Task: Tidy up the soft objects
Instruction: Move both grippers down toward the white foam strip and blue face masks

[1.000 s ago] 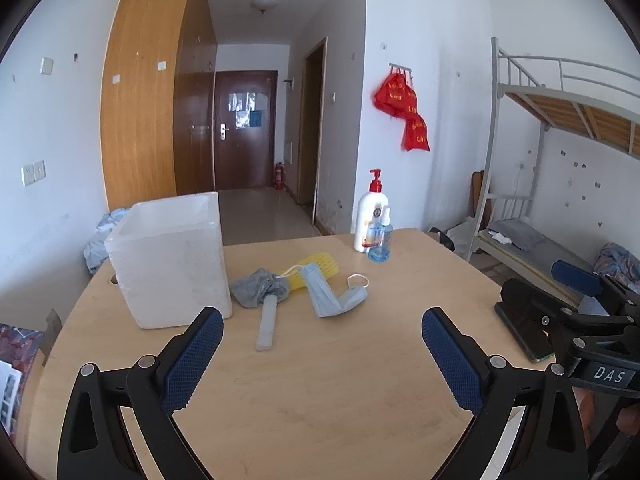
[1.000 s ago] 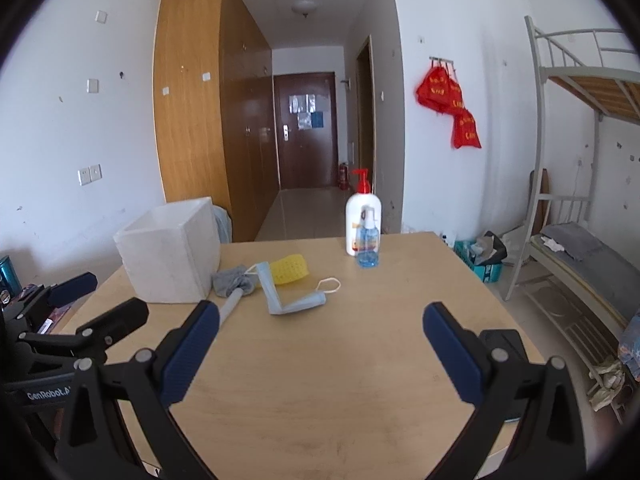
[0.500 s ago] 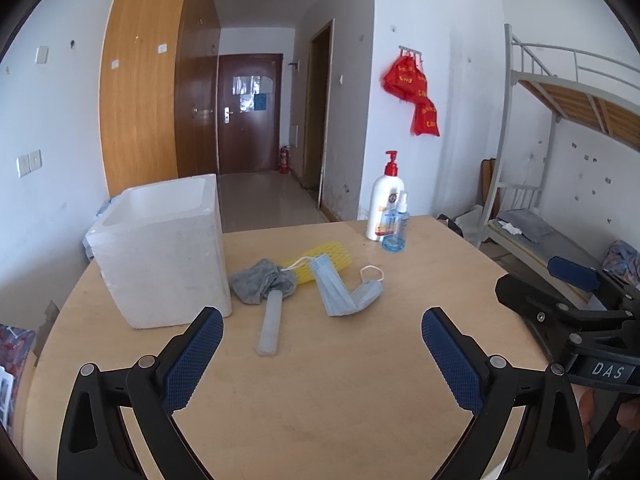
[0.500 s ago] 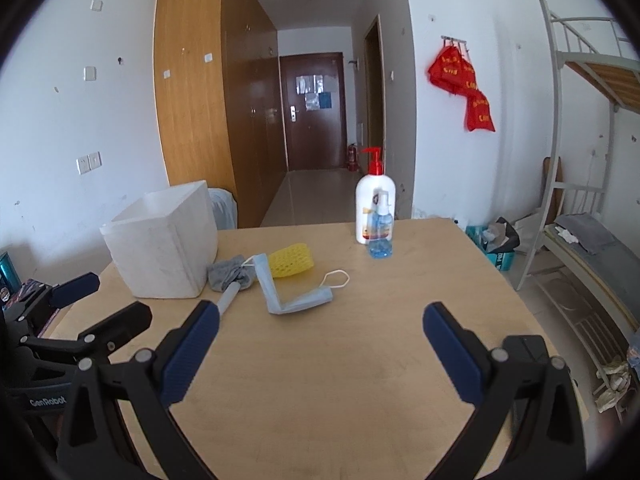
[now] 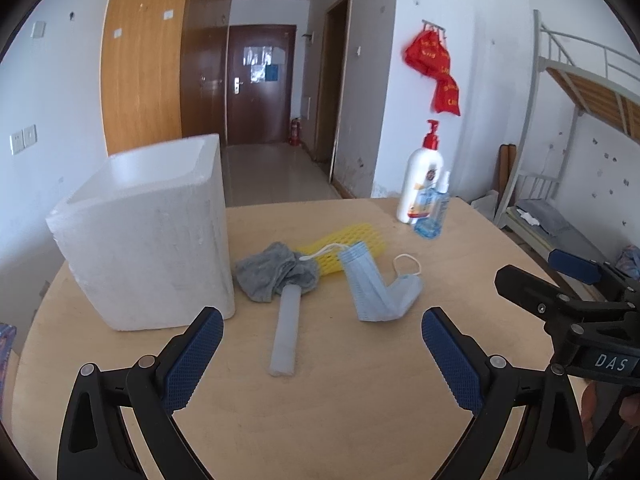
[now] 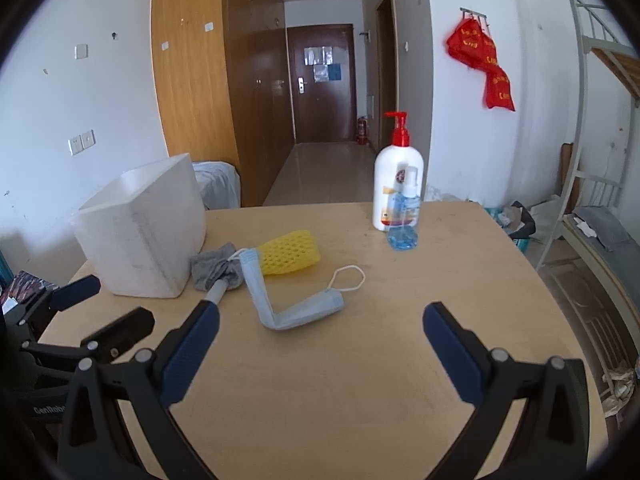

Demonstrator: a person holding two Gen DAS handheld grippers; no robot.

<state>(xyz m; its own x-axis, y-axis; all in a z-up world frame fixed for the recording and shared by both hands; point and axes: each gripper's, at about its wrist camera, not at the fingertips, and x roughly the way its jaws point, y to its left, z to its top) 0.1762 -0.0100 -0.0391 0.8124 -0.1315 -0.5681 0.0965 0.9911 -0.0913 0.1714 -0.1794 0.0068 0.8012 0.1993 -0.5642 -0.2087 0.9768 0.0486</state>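
Both tongs advanced; left tongs, right tongs wide, empty; face mask just ahead.

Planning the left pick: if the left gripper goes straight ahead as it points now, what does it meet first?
Most likely the pale foam strip, which lies centred between the open left gripper's fingers, with the grey cloth just past it. Depth is hard to judge; if held high, it might pass over them.

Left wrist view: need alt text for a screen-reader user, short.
An open left gripper hovers over a round wooden table, its blue-padded fingers framing a loose pile: a grey cloth, a pale foam strip, yellow foam netting and a folded blue face mask. A white foam box stands left; two bottles stand behind.
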